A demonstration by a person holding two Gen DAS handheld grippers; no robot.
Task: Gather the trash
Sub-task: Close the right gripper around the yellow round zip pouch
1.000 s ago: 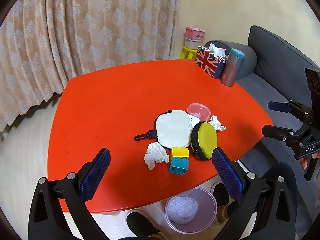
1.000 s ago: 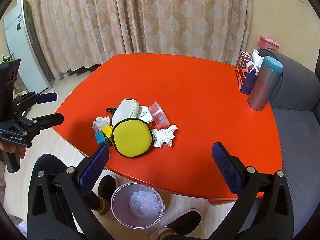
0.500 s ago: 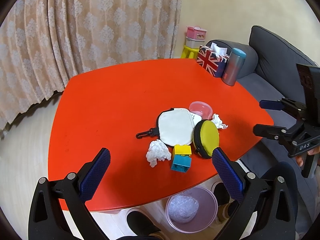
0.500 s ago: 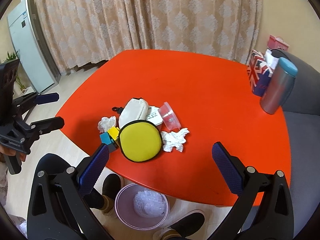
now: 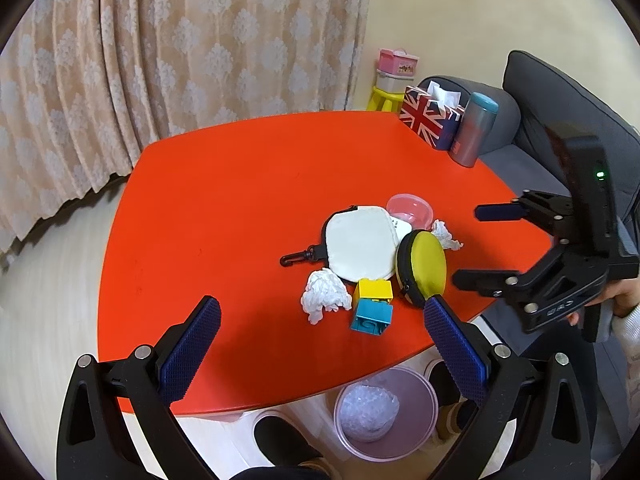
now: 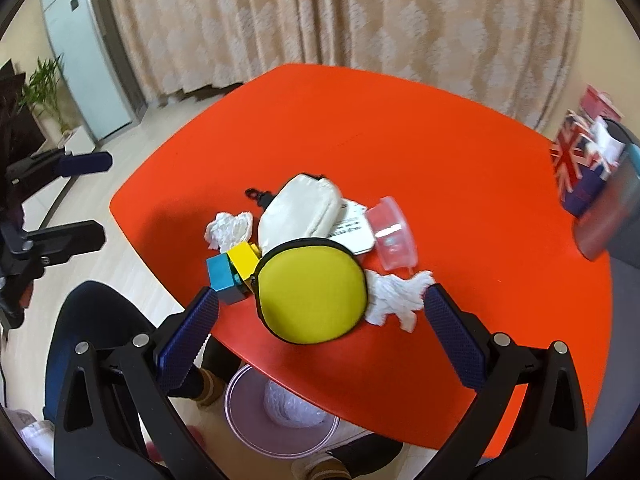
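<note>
Two crumpled white tissues lie on the red table (image 5: 224, 200): one (image 5: 323, 295) left of the toy blocks, also in the right wrist view (image 6: 229, 228), and one (image 5: 445, 234) behind the yellow case, also in the right wrist view (image 6: 396, 296). A clear pink plastic cup (image 5: 410, 210) lies on its side, also seen from the right wrist (image 6: 392, 236). A pink bin (image 5: 383, 416) with a white liner stands on the floor under the table's near edge. My left gripper (image 5: 320, 340) is open and empty above the near edge. My right gripper (image 6: 320, 320) is open and empty, close over the yellow case.
A round yellow zip case (image 6: 310, 290), a white pouch (image 5: 358, 242) with a black clip, a white card (image 6: 352, 230) and yellow and teal blocks (image 5: 372, 304) lie among the trash. A Union Jack tissue box (image 5: 430, 122) and a grey flask (image 5: 474, 130) stand at the far corner by a grey sofa (image 5: 560, 104).
My right gripper has moved forward and down toward the yellow case and the tissue beside it; its view is blurred. My left gripper has shifted slightly. Both stay open.
</note>
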